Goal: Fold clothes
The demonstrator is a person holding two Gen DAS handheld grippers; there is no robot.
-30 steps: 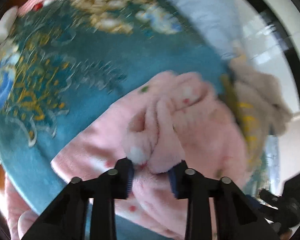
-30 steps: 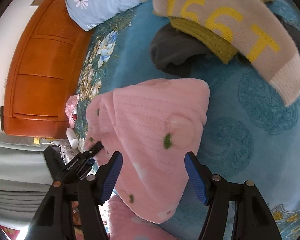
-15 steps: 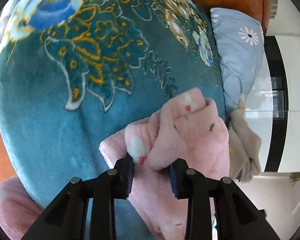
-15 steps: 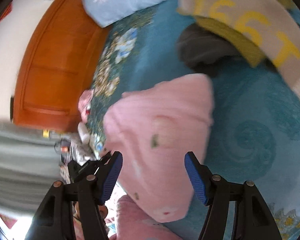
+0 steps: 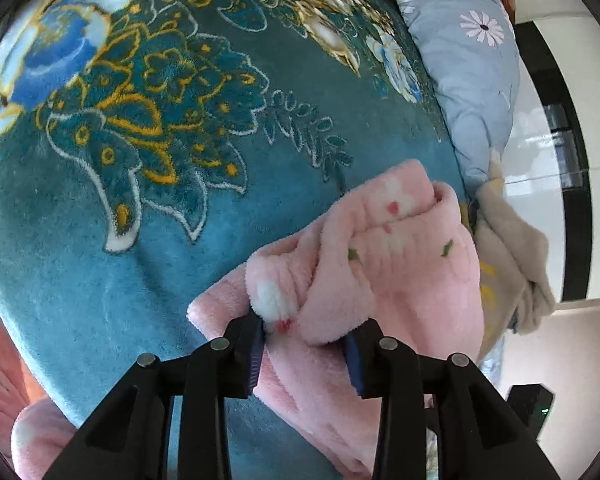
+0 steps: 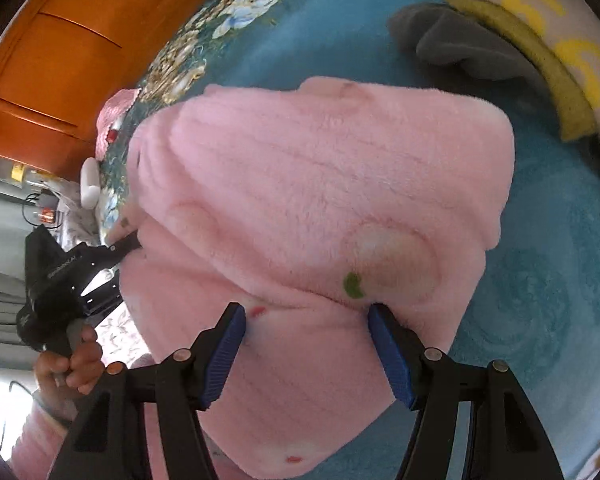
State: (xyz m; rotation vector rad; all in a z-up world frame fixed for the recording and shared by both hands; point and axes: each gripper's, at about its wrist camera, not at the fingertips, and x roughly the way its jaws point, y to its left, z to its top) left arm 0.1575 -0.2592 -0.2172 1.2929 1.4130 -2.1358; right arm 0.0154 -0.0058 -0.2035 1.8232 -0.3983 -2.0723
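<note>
Left gripper is clamped on a bunched fold of the pink garment, which lies on the teal blanket. Right gripper has its jaws apart over the garment's near edge, pads touching fabric without pinching. A hand holds the left gripper's handle, at left.

Garment spread on the blanket, bunched edge between the left gripper's fingers, near fold between the right gripper's fingers. Pillow beyond on the blanket's far right in the left view. Sweater piled over a dark cloth behind the garment, right. Headboard at far left.
</note>
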